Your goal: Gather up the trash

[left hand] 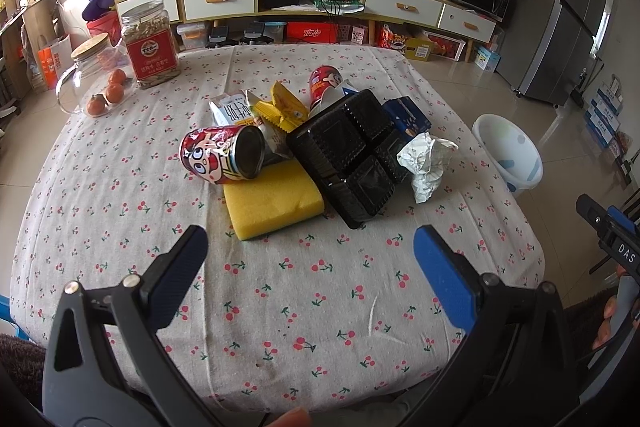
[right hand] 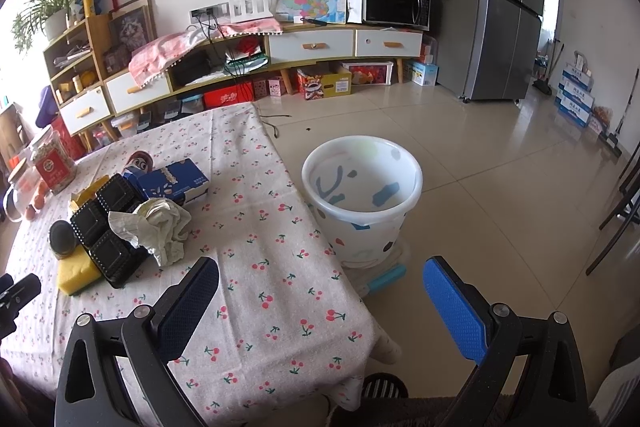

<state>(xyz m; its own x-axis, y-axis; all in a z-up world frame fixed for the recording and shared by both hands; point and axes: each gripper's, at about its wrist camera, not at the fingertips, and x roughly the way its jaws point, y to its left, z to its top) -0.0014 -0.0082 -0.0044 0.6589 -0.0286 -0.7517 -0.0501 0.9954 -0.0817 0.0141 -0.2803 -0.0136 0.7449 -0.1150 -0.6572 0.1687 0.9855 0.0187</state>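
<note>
The left gripper [left hand: 310,259] hovers low over the near part of the tabletop [left hand: 280,307], its jaws spread wide and holding nothing. Just ahead of it lies a yellow sponge [left hand: 276,203], with a tipped red can [left hand: 220,155] resting on the sponge's far left corner and a black plastic tray [left hand: 348,151] just right of it. A crumpled paper wad [left hand: 424,159] leans against the tray's right side; yellow wrappers [left hand: 282,107], a blue carton [left hand: 408,115] and a second red can [left hand: 324,83] sit beyond.

The right gripper [right hand: 320,295] is likewise spread and empty, poised over the tabletop's near right edge. The white bin [right hand: 362,199] stands on the floor just ahead of it, beside the tabletop, and looks empty, so collecting seems barely begun.

A sound first pick would probably be the paper wad, nearest the bin: close on its bulk, not a loose flap, and lift clear before swinging over the rim. Both grippers point forward and slightly downward.
</note>
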